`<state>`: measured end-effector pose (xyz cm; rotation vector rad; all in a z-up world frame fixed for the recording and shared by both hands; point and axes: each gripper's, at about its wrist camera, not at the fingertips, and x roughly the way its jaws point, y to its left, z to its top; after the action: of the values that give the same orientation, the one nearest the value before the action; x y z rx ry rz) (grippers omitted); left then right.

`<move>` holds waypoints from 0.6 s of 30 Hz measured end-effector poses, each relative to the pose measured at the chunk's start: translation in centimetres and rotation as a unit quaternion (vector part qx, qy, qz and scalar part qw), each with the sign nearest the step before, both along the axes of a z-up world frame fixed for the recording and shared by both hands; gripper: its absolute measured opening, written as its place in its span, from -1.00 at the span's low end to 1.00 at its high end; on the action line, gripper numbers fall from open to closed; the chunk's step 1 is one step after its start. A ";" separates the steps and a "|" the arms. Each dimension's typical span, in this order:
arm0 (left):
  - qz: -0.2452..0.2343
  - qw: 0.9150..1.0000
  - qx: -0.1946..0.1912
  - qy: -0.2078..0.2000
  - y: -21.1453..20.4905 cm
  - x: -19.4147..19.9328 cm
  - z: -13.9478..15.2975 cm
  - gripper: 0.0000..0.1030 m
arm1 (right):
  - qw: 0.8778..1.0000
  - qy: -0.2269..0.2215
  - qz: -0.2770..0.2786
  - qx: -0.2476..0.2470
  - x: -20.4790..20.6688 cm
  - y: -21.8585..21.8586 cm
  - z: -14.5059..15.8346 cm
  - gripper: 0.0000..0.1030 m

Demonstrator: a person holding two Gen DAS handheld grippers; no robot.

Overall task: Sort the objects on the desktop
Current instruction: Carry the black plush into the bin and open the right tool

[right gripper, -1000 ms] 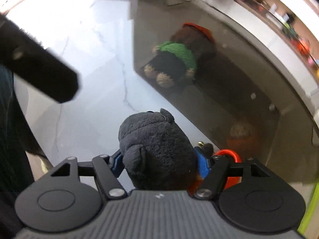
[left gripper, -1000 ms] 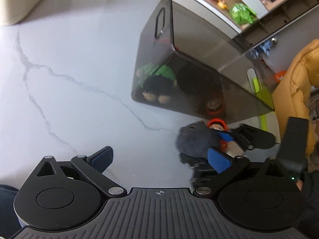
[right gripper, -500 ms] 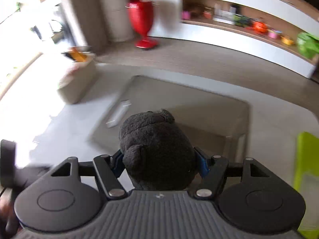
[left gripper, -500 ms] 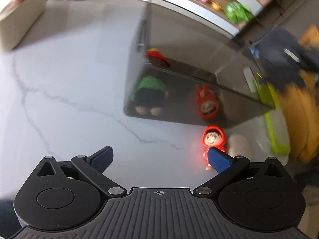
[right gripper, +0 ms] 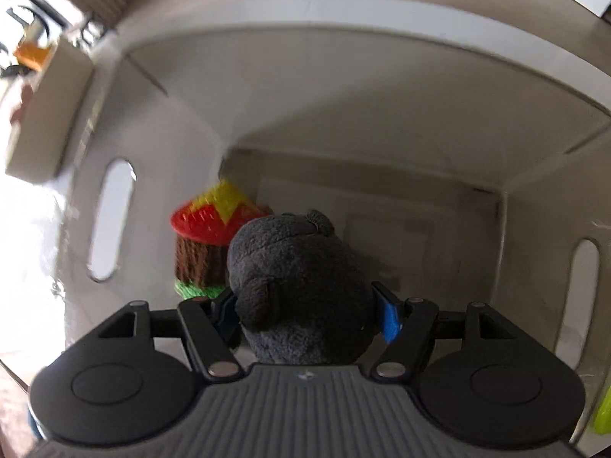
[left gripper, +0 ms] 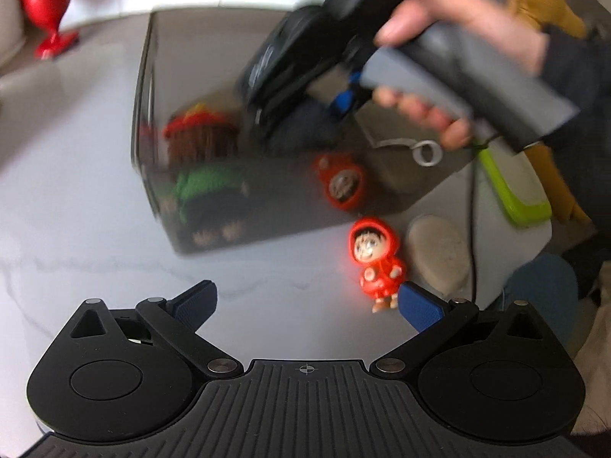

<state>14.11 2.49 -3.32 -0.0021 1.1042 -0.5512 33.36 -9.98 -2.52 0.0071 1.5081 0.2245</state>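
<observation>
Left wrist view, from left to right:

On the far left, a red vase (left gripper: 46, 4) on the floor, past the white marble bench (left gripper: 76, 206).

Low in front, the left gripper (left gripper: 305, 301), wide apart with nothing between its 2 blue pads.

In the middle, a dark see-through bin (left gripper: 382, 191) standing on the bench. Inside it, a knitted doll (left gripper: 206, 164) with a red and yellow hat, brown hair and a green top, lying near the left wall. Also inside, further right, a small red hooded toy (left gripper: 343, 183) seen through the tinted front wall.

Just outside that front wall, on the bench, a second red hooded figure (left gripper: 376, 259), close beside the left gripper's right pad. Touching or not, too hard to say. Next to it on the right, a flat beige stone (left gripper: 439, 255).

Above the bin, blurry, the right hand (left gripper: 454, 61) around a grey handle, with the right gripper (left gripper: 305, 114) pointing down into the bin.

On the far right, a lime green tray (left gripper: 515, 191) at the bench edge.

Right wrist view, from left to right:

A slot handle (right gripper: 110, 221) in the bin's left wall. Then the knitted doll at the bottom of the bin. Then a dark grey plush toy (right gripper: 301, 290), squeezed between the right gripper's 2 blue pads and hanging over the inside of the bin, beside the doll.
</observation>
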 end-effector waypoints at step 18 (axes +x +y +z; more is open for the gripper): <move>-0.016 0.998 -0.063 0.014 0.9 1.3 2.5 1.00 | 0.997 0.008 0.068 -0.027 -1.2 -1.0 0.2 0.48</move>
<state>15.38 3.37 -0.86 -0.1029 1.0965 -0.6512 32.16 -10.94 -2.30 -0.1375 1.5317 0.2924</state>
